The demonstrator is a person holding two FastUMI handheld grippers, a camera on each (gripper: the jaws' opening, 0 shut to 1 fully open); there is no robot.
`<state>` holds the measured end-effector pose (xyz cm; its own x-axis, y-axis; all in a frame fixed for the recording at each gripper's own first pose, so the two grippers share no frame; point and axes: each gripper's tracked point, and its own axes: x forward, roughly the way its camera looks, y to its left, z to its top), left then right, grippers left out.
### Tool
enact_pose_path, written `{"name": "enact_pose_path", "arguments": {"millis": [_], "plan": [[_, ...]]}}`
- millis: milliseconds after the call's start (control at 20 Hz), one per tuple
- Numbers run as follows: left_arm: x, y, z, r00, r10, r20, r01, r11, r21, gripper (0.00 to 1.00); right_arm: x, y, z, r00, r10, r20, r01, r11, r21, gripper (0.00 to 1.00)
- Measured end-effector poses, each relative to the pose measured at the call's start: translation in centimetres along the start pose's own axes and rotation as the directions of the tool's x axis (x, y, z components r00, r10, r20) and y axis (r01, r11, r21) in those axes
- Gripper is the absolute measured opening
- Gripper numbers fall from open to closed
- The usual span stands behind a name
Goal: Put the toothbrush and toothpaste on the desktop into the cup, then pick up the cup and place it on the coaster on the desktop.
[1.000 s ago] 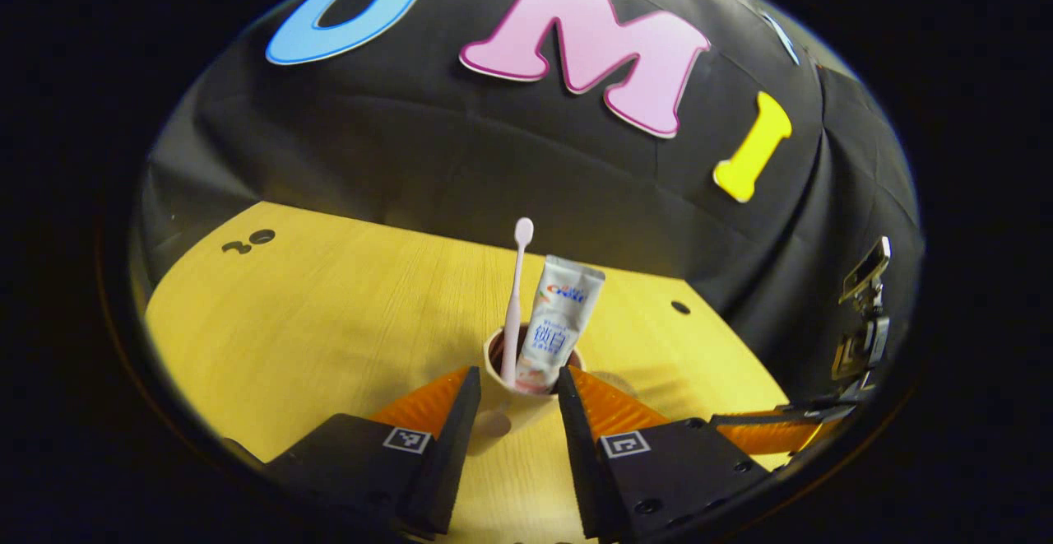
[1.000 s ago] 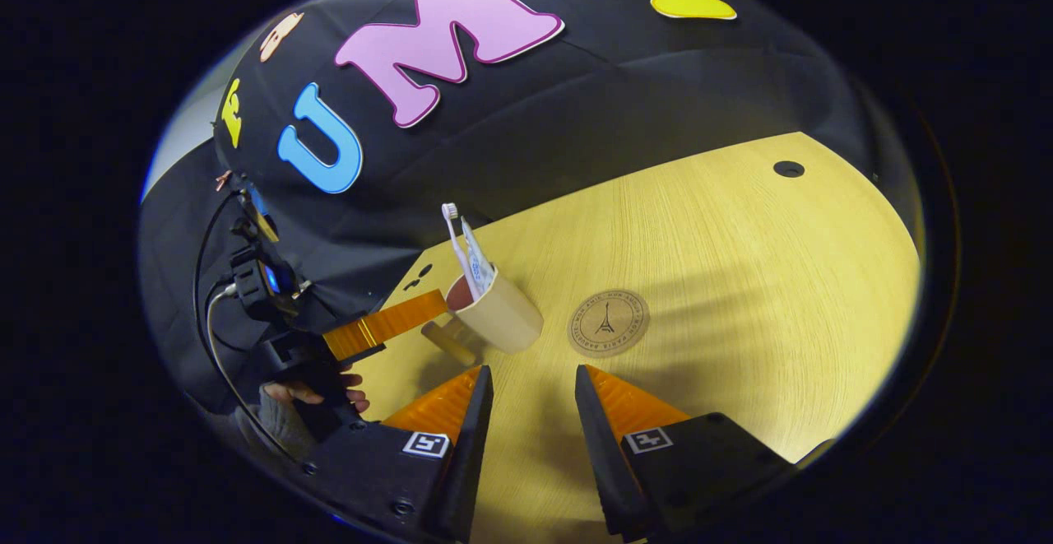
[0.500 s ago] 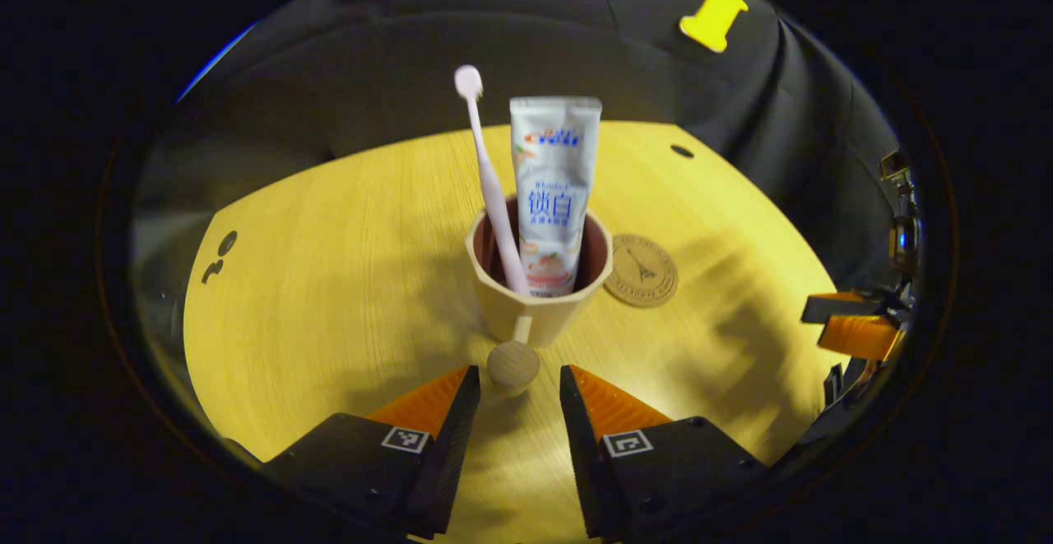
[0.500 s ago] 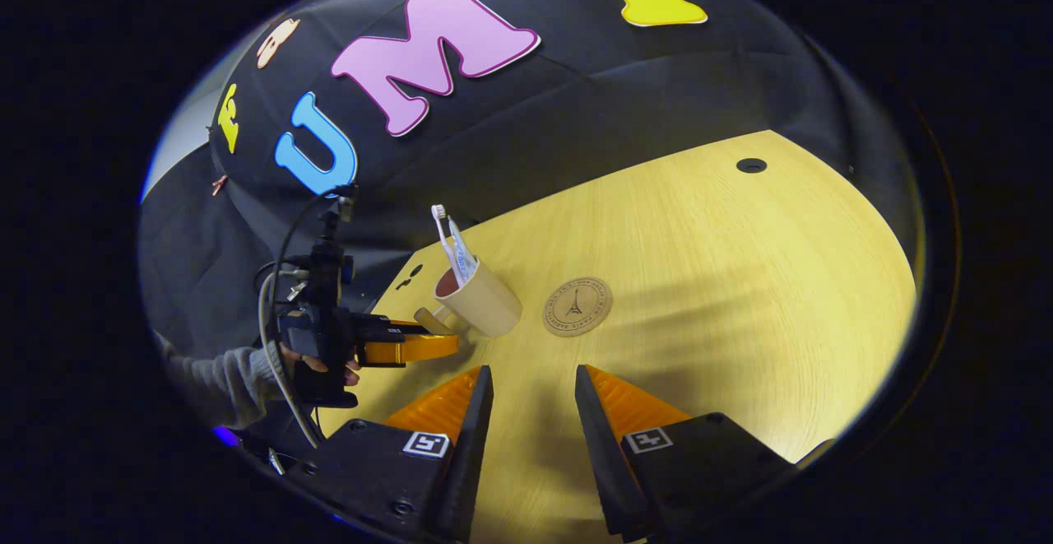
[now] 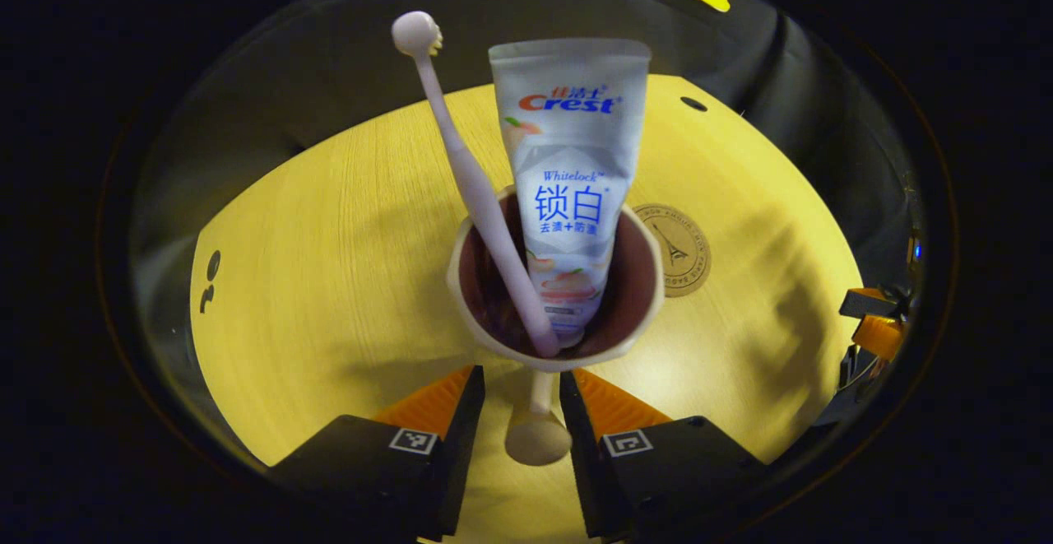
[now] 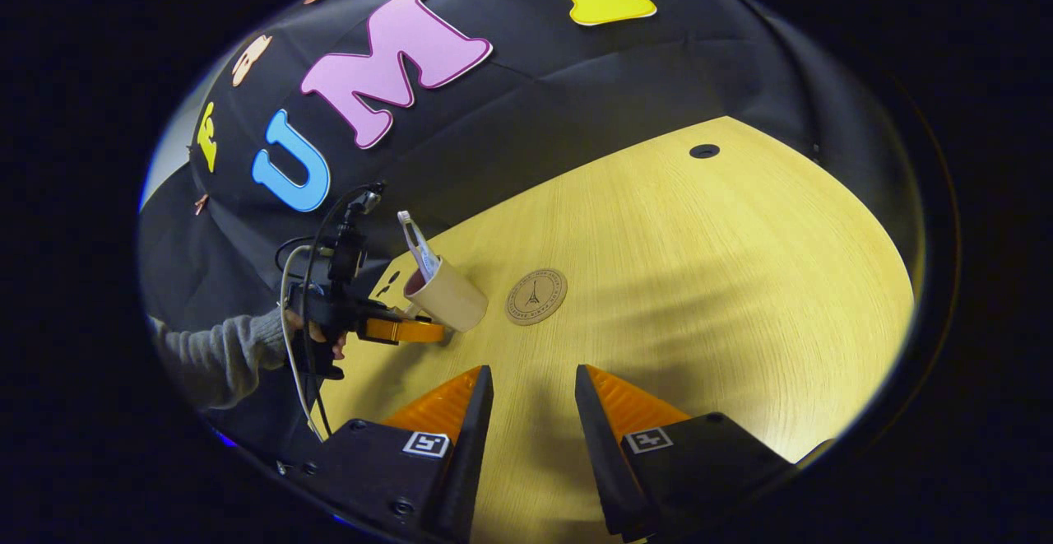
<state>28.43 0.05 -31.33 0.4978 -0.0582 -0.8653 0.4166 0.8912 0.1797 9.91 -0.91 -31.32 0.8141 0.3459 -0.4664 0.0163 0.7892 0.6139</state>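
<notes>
Moved: left gripper (image 5: 520, 388) came closer, cup (image 5: 556, 345) handle (image 5: 537, 437) now between its open fingers
Right gripper (image 6: 533, 383): open, empty
Coaster (image 5: 674, 248): beside cup

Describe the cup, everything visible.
The cup is beige outside, dark reddish-brown inside, matte like ceramic or plastic. It has a peg handle with a round knob that sits between the left gripper fingers. It stands on the wooden desk, beside the coaster, not on it. The toothbrush and toothpaste stand inside.
</notes>
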Motion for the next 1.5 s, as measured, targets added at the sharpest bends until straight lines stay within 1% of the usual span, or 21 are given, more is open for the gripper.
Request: {"name": "enact_pose_path", "arguments": {"millis": [50, 100, 250, 400, 450, 500, 550, 600, 700, 850, 900, 950, 1000, 1050, 1150, 1300, 1350, 1400, 1500], "plan": [[0.2, -0.1, 0.1, 1.000, -0.001, -0.014, 0.001, 1.000, 0.014, 0.53, -0.1, -0.2, -0.1, 1.000, -0.004, 0.001, 0.004, 1.000, 0.001, 0.62], [0.3, -0.3, 0.1, 1.000, -0.005, -0.025, 0.006, 1.000, 0.024, 0.55, -0.2, -0.3, -0.1, 1.000, -0.006, 0.000, 0.006, 1.000, 0.005, 0.62], [0.6, -0.9, -0.1, 0.997, -0.021, -0.075, 0.024, 0.999, 0.043, 0.49, -0.2, -0.6, -0.4, 1.000, -0.014, -0.004, 0.014, 1.000, 0.015, 0.62], [0.6, -1.1, -0.2, 0.996, -0.025, -0.087, 0.029, 0.998, 0.050, 0.34, -0.5, -1.2, -0.6, 1.000, -0.026, -0.005, 0.026, 1.000, 0.017, 0.62], [0.6, -1.2, -0.2, 0.995, -0.030, -0.090, 0.034, 0.998, 0.048, 0.38, -0.6, -1.4, -0.6, 1.000, -0.029, -0.003, 0.029, 0.999, 0.018, 0.62], [0.5, -1.1, -0.3, 0.995, -0.033, -0.093, 0.037, 0.998, 0.048, 0.34, -0.7, -1.5, -0.4, 1.000, -0.031, -0.001, 0.031, 0.999, 0.021, 0.62], [0.5, -1.1, -0.3, 0.995, -0.033, -0.092, 0.037, 0.998, 0.045, 0.37, -0.7, -1.6, -0.3, 0.999, -0.034, 0.002, 0.034, 0.999, 0.023, 0.62], [0.5, -1.2, -0.3, 0.995, -0.032, -0.094, 0.036, 0.999, 0.039, 0.33, -0.7, -1.6, -0.2, 0.999, -0.037, 0.004, 0.037, 0.999, 0.025, 0.62], [0.1, -1.3, 0.3, 0.998, -0.028, -0.064, 0.030, 0.999, 0.040, 0.33, -0.7, -1.7, -0.1, 0.999, -0.041, 0.006, 0.040, 0.999, 0.025, 0.62], [0.0, -1.6, 0.3, 0.998, -0.027, -0.054, 0.029, 0.999, 0.038, 0.32, -0.8, -1.8, -0.4, 0.999, -0.041, 0.002, 0.041, 0.999, 0.017, 0.62], [-0.1, -1.5, 0.4, 0.999, -0.026, -0.044, 0.027, 0.999, 0.036, 0.36, -0.8, -1.8, -0.4, 0.999, -0.040, 0.001, 0.040, 0.999, 0.016, 0.62], [-0.2, -1.5, 0.7, 0.999, -0.019, -0.027, 0.020, 0.999, 0.032, 0.32, -0.9, -1.8, -0.5, 0.999, -0.040, 0.000, 0.039, 0.999, 0.016, 0.62], [-0.3, -1.4, 1.1, 1.000, -0.012, -0.008, 0.013, 0.999, 0.030, 0.36, -0.9, -1.7, -0.5, 0.999, -0.039, -0.002, 0.039, 0.999, 0.016, 0.62], [-0.6, -1.3, 1.4, 1.000, -0.008, 0.009, 0.008, 1.000, 0.030, 0.32, -1.0, -1.7, -0.6, 0.999, -0.038, -0.003, 0.038, 0.999, 0.014, 0.62], [-1.1, -1.5, 1.5, 1.000, -0.012, 0.016, 0.011, 1.000, 0.029, 0.32, -1.1, -1.7, -0.5, 0.999, -0.037, -0.002, 0.037, 0.999, 0.014, 0.62], [-1.8, -2.3, 2.1, 1.000, -0.015, 0.027, 0.014, 0.999, 0.044, 0.32, -1.3, -1.8, -0.2, 0.999, -0.037, 0.004, 0.037, 0.999, 0.023, 0.62], [-1.9, -2.7, 2.3, 0.999, -0.019, 0.033, 0.017, 0.999, 0.049, 0.36, -1.4, -1.8, -0.2, 0.999, -0.038, 0.005, 0.038, 0.999, 0.025, 0.62], [-2.2, -3.9, 2.9, 0.999, -0.033, 0.040, 0.030, 0.998, 0.057, 0.31, -1.6, -2.0, -0.2, 0.999, -0.039, 0.006, 0.039, 0.999, 0.026, 0.62], [-2.1, -5.3, 3.7, 0.998, -0.041, 0.045, 0.038, 0.996, 0.075, 0.31, -2.3, -2.3, -0.3, 0.999, -0.043, 0.009, 0.042, 0.999, 0.027, 0.62]]}}
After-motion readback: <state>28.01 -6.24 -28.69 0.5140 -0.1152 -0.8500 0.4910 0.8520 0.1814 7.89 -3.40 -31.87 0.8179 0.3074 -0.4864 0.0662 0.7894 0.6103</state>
